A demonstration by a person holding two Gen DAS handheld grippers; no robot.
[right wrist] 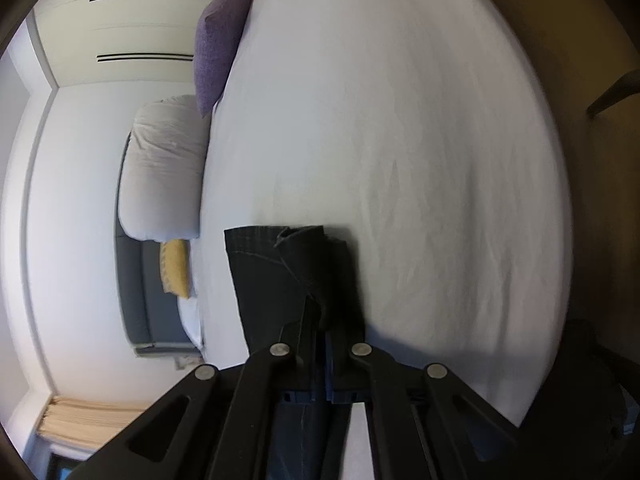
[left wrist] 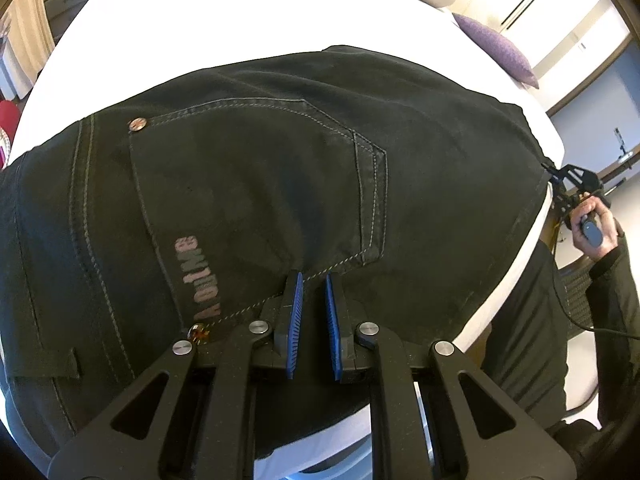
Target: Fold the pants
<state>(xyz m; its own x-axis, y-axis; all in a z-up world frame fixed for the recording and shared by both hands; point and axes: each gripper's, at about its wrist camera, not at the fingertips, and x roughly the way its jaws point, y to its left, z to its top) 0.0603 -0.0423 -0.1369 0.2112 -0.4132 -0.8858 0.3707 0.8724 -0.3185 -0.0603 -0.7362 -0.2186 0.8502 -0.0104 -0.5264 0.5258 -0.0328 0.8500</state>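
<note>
On the white bed (left wrist: 240,12) lies one pair of dark pants (left wrist: 248,176), back pocket (left wrist: 260,184) up, two copper rivets at its corners. Your left tongs (left wrist: 311,280) hover just over the pocket's lower seam, blue pads slightly parted, gripping nothing. Your right tongs (right wrist: 320,320) are pinched on a pant-leg hem at the bed's edge. Beyond lie one purple cushion (right wrist: 220,40), one yellow cushion (right wrist: 175,266), and one white pillow (right wrist: 164,168).

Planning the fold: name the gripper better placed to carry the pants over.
Right. The right gripper is already shut on the pants at their end, ready to pull. The left gripper is open over the back pocket, holding nothing.
</note>
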